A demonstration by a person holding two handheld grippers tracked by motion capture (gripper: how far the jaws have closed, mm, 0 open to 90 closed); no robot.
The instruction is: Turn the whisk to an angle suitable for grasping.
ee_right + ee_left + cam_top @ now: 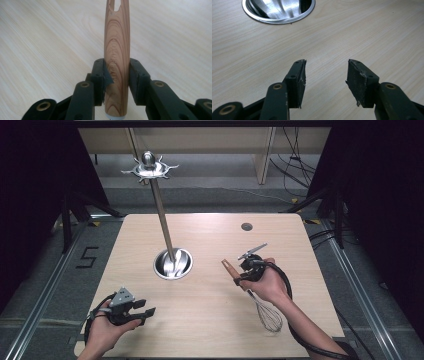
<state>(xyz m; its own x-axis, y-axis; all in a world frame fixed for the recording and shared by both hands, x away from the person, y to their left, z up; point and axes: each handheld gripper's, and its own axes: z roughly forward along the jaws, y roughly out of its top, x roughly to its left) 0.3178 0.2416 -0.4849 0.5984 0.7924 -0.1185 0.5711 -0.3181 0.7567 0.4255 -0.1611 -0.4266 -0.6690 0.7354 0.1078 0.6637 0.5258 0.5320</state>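
Right gripper (116,75) jaws clamped on the whisk (260,305) by its wooden handle (116,50), near the worktop's (210,320) right edge. Left gripper (325,75) jaws wide, holding nothing, near the front-left corner.

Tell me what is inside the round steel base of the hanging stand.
The steel base holds the foot of the stand's pole and shiny reflections. Its near inner wall is hidden by the rim, so anything there cannot be seen.
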